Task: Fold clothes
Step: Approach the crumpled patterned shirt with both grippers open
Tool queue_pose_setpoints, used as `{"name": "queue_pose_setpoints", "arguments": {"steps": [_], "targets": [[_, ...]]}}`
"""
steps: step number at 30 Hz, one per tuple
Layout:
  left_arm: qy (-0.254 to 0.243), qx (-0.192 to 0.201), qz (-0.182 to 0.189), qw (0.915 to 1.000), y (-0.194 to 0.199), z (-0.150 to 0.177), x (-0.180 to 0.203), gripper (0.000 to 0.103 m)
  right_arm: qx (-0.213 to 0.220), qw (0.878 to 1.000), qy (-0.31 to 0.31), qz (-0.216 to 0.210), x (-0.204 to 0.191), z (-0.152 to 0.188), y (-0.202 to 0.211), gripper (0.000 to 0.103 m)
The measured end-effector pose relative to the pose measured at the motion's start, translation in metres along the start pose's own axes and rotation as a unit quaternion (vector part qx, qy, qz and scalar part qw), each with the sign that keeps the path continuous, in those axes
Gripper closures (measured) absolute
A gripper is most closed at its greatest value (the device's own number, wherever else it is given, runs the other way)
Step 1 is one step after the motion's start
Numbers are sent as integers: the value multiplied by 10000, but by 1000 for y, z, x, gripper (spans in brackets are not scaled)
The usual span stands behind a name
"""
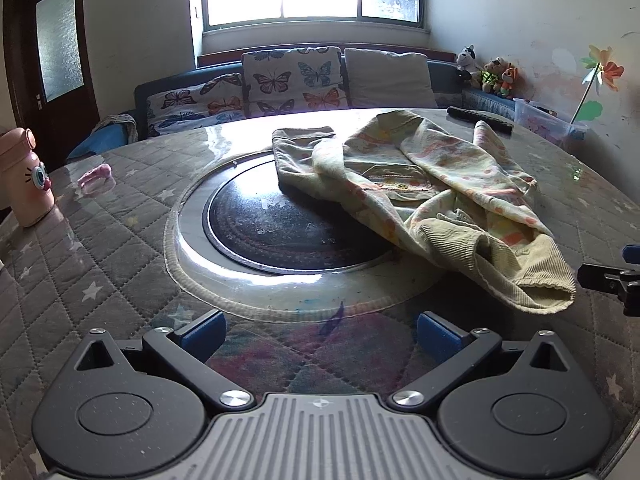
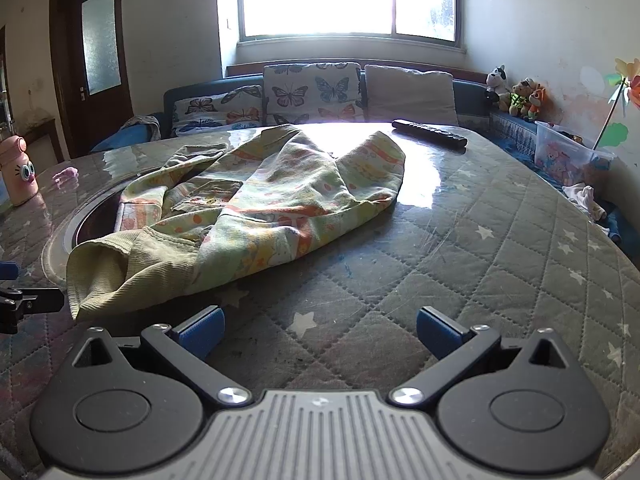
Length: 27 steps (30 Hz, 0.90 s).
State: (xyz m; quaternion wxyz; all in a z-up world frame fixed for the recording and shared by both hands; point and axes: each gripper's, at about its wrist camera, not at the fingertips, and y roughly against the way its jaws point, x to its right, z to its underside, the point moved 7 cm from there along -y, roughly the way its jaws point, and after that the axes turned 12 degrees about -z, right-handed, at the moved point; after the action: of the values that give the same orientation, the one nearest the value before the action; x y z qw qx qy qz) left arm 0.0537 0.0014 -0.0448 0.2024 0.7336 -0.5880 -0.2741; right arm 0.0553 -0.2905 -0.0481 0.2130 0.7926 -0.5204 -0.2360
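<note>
Both your claws are spread wide and holding nothing: the left claw (image 1: 320,330) hangs over the near edge of the round quilted, glass-topped table (image 1: 100,240), the right claw (image 2: 320,328) over bare quilting just short of the cloth. One garment to fold, the pale yellow-green corduroy jacket with the orange-printed lining (image 2: 256,200), lying crumpled across the table's middle, partly draped over the dark round inset plate (image 1: 280,232), its ribbed cuff (image 1: 532,280) nearest you.

Watch out here. That jacket is bunched and half inside out, so I'd say a pinch at the cuff may catch only one layer and drag the heap instead of spreading it. The glass looks slick; the cloth could slide towards the far side and nudge the black remote control (image 2: 430,133) lying just beyond it. The window glare washes out the far hem, so judge that edge carefully.

The count: one jacket, one remote, one pink cartoon-eyed bottle (image 1: 24,176) at the left, one small pink object (image 1: 94,174) near it, two claws.
</note>
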Motion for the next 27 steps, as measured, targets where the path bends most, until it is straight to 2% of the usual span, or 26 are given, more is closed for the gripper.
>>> {"name": "queue_pose_setpoints", "arguments": {"steps": [27], "targets": [[-259, -158, 102, 9995, 1, 2, 19, 0, -83, 9999, -107, -56, -4, 7, 0, 0]]}}
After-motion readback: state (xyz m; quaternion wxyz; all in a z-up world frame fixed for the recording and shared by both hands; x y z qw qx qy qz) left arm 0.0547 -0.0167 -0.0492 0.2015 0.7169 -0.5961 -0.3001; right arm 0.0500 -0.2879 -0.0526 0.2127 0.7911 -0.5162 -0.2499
